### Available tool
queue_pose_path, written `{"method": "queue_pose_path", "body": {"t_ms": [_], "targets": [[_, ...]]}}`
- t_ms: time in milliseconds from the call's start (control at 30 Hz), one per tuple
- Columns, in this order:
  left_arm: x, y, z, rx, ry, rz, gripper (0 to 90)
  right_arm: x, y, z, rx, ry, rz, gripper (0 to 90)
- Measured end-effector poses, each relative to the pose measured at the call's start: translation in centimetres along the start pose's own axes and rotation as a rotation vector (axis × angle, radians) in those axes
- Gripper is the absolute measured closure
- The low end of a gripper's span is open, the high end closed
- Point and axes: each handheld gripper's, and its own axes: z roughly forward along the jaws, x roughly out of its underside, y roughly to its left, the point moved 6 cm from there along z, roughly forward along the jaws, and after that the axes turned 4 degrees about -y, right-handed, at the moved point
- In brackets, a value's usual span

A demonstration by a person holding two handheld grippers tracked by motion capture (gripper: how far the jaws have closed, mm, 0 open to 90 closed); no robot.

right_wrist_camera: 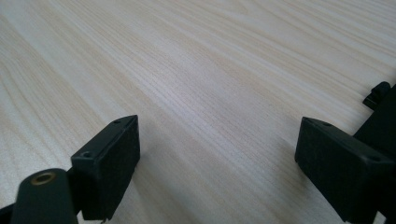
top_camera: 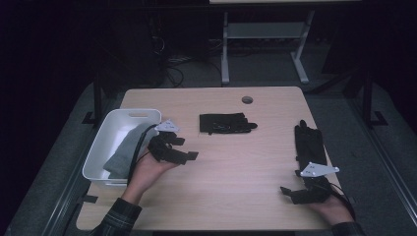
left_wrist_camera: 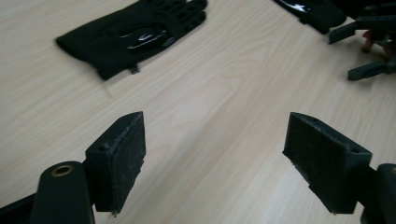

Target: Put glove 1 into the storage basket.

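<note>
A black glove [top_camera: 227,123] lies flat at the table's middle, fingers pointing right; in the left gripper view the same glove [left_wrist_camera: 135,35] is at the upper left. A second black glove [top_camera: 310,142] lies near the right edge, its tip [left_wrist_camera: 313,11] at that view's top. My left gripper [top_camera: 187,148] hovers beside the white bin, left of the middle glove, and its jaws [left_wrist_camera: 217,128] stand open over bare wood. My right gripper [top_camera: 290,193] rests low at the front right, just in front of the second glove, jaws [right_wrist_camera: 219,128] open with nothing between them.
A white bin [top_camera: 105,142] with a grey cloth [top_camera: 123,150] in it sits on the table's left edge. A round cable hole [top_camera: 247,100] is at the back of the table. Past the table stands a desk frame [top_camera: 265,34]. The right gripper [left_wrist_camera: 369,46] appears far off in the left gripper view.
</note>
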Motion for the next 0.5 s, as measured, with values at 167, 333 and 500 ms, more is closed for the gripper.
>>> {"method": "queue_pose_path", "body": {"t_ms": [167,333,500], "targets": [[1.3,-1.2,1.6,0.007,0.009,0.025,20.0,0.0,0.0,0.0,-0.002,0.0,0.002,13.9],[2.9,-1.8,2.6,0.013,-0.004,0.029,20.0,0.0,0.0,0.0,-0.004,0.0,0.001,13.8],[4.8,-2.2,3.5,0.011,0.053,0.046,17.6,0.0,0.1,0.0,-0.004,-0.001,0.0,13.8]]}}
